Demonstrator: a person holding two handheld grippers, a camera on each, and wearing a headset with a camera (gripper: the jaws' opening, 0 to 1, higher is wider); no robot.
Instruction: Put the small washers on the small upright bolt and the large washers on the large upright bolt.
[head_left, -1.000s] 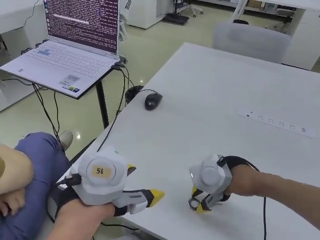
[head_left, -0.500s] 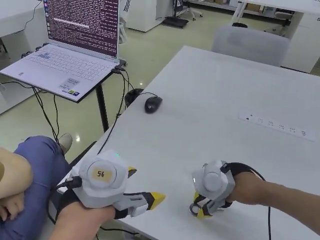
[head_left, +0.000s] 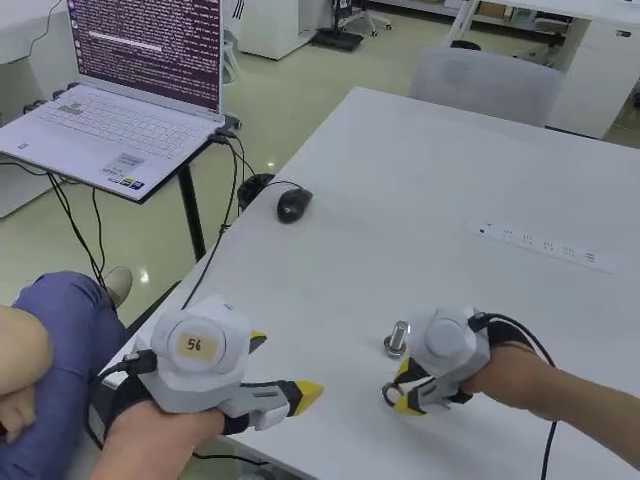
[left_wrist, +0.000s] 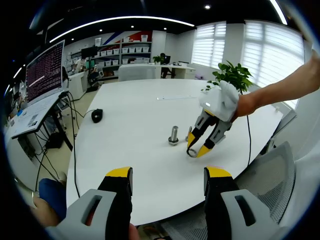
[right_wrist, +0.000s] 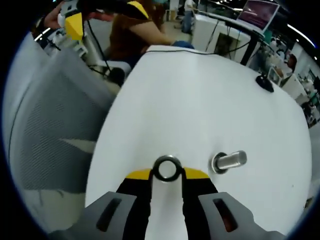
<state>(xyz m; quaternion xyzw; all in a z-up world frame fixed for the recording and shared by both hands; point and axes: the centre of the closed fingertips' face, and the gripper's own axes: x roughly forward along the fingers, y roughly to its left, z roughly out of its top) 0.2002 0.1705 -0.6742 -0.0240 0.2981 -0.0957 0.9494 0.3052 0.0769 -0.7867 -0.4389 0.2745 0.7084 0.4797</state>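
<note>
1 washer (right_wrist: 166, 169) tight in right gripper (right_wrist: 167, 173) jaws, beside bolt (right_wrist: 230, 161); left gripper (left_wrist: 168, 173) jaws apart.

an open office: a laptop (head_left: 120, 105) on a stand (head_left: 189, 205) at upper left, a white table (head_left: 420, 200), a grey chair (head_left: 485, 80) at top, shelves (left_wrist: 125, 50) and blinded windows (left_wrist: 220, 42) behind.

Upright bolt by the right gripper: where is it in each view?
Head view: upright bolt lower centre, just left of the right gripper.
Left gripper view: upright bolt mid-frame, left of that gripper.
Right gripper view: upright bolt lower right, beside the held washer.
Shared landmark: black mouse.
</note>
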